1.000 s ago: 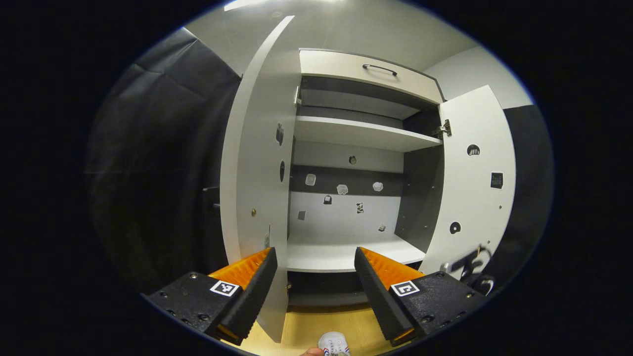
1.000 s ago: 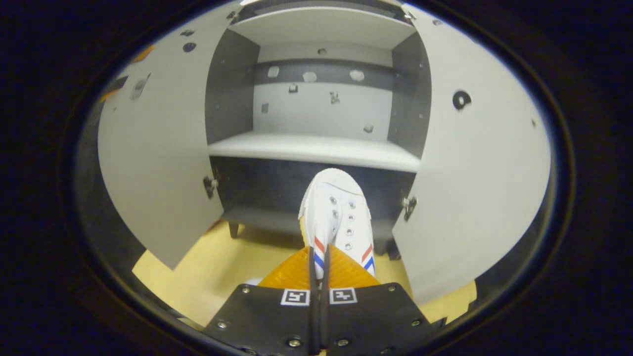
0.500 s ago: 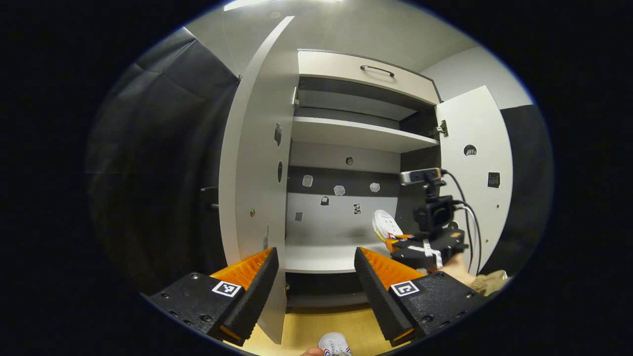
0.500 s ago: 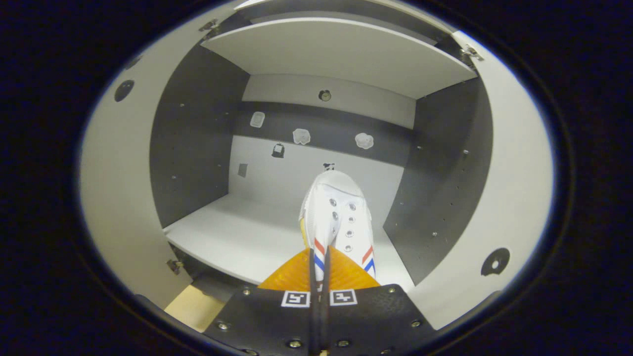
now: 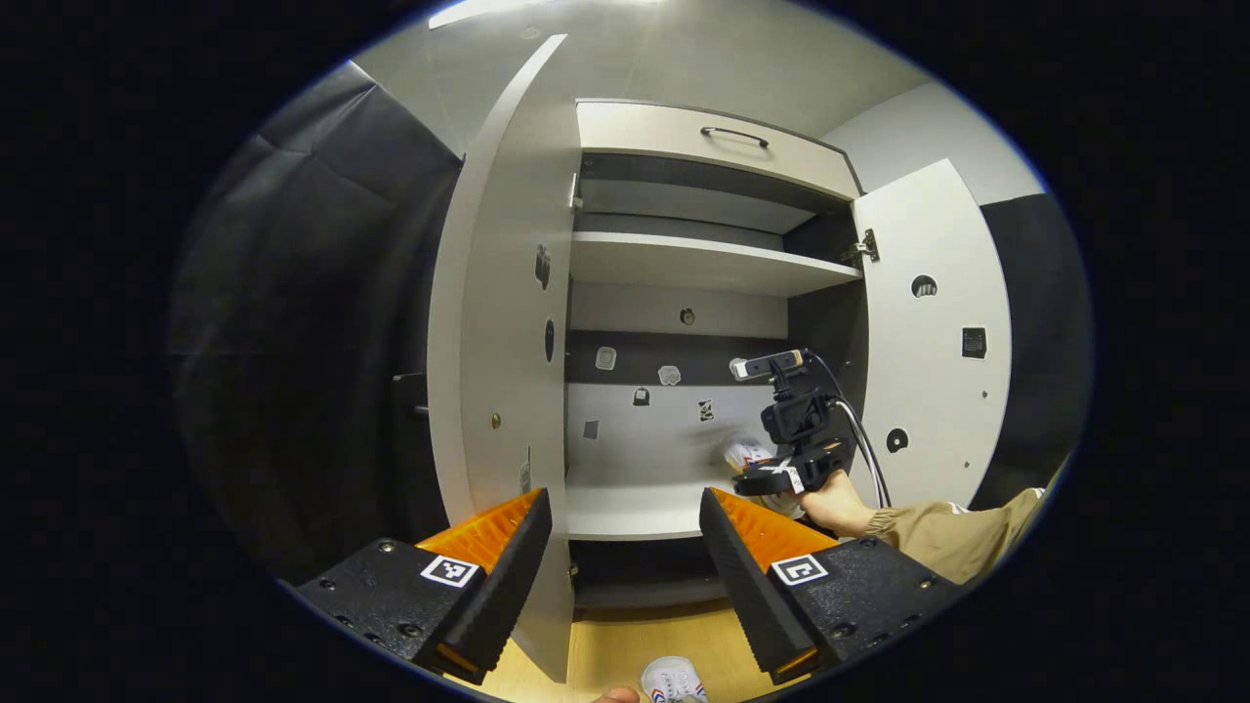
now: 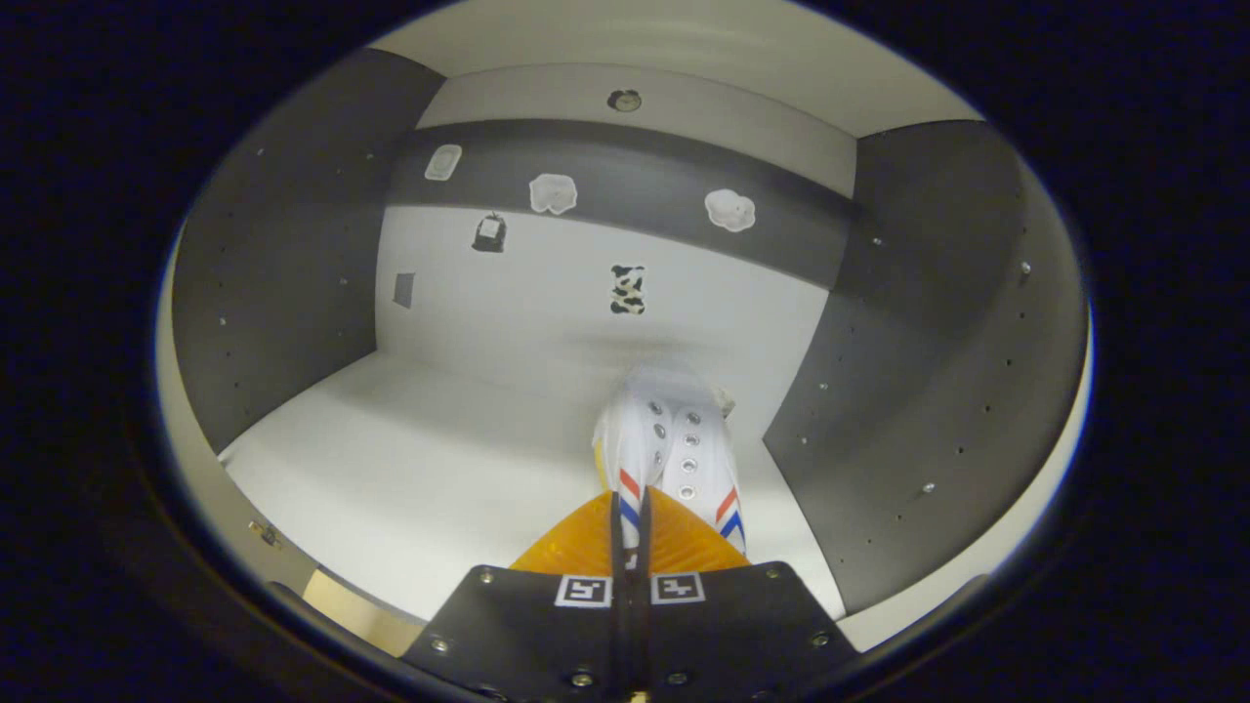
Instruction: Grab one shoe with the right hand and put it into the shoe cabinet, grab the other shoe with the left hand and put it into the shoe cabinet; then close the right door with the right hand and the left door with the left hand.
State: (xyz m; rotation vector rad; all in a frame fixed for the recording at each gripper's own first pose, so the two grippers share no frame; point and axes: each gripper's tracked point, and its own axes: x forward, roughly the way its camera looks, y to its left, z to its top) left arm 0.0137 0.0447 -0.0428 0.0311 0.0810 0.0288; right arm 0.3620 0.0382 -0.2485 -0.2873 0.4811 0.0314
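Note:
In the right gripper view my right gripper [image 6: 630, 527] is shut on a white shoe [image 6: 674, 439] with red and blue stripes, holding it inside the cabinet just above the lower shelf [image 6: 420, 469], near the right wall. The left gripper view shows that gripper [image 5: 781, 478] and the held shoe [image 5: 747, 454] inside the cabinet, with a hand and a tan sleeve behind. My left gripper [image 5: 625, 547] hangs open in front of the cabinet with nothing between its fingers. The other white shoe [image 5: 669, 679] lies on the wooden floor below it.
Both cabinet doors stand open: the left door [image 5: 498, 342] close by my left gripper, the right door [image 5: 928, 342] farther off. An upper shelf [image 5: 703, 264] and a drawer with a handle [image 5: 713, 146] sit above. Small stickers dot the cabinet's back wall [image 6: 586, 293].
My right gripper has carried the shoe from in front of the cabinet up and into it, down toward the lower shelf. My left gripper has barely moved.

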